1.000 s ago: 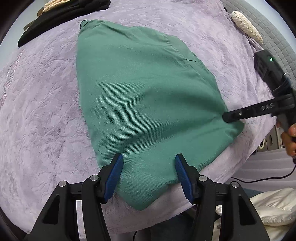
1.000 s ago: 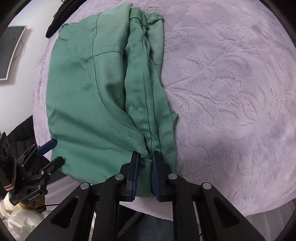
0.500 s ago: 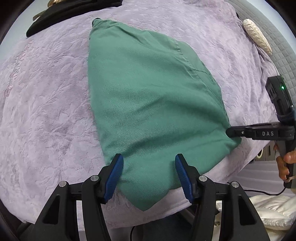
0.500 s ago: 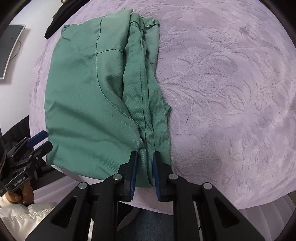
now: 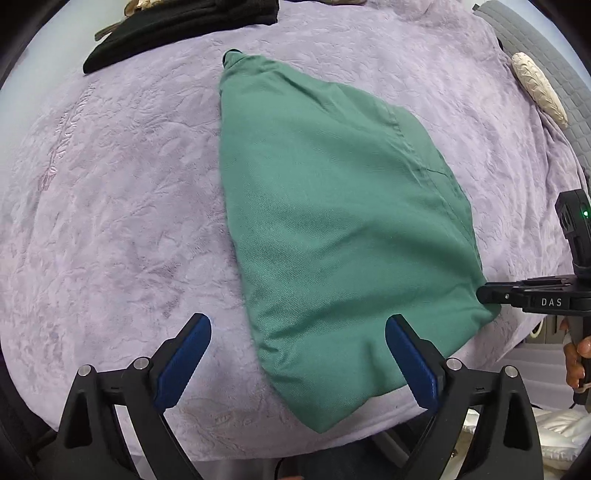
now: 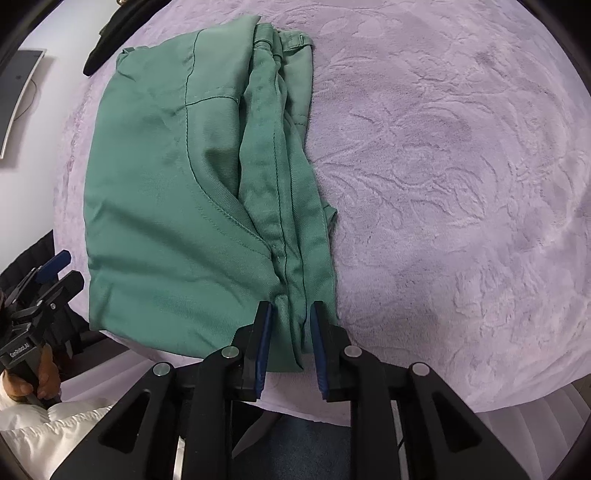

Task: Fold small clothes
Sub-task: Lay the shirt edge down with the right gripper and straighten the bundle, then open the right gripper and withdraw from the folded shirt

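A folded green garment (image 5: 332, 221) lies flat on the lilac bedspread (image 5: 110, 192); it also shows in the right wrist view (image 6: 177, 192). My left gripper (image 5: 297, 360) is open wide and hovers over the garment's near corner, touching nothing. My right gripper (image 6: 290, 343) has its jaws slightly parted around the garment's near seam edge, with cloth between the blue pads (image 6: 264, 343). The right gripper also shows at the garment's right corner in the left wrist view (image 5: 491, 295). The left gripper shows at the far left in the right wrist view (image 6: 55, 273).
Black clothes (image 5: 177, 26) lie at the far edge of the bed. A cream knitted item (image 5: 539, 88) lies at the far right by a grey quilted headboard (image 5: 569, 85). White bedding (image 6: 55, 432) sits below the bed's near edge.
My left gripper has opened wider and drawn back to the left. My right gripper's jaws have parted a little from the tight pinch on the seam edge.
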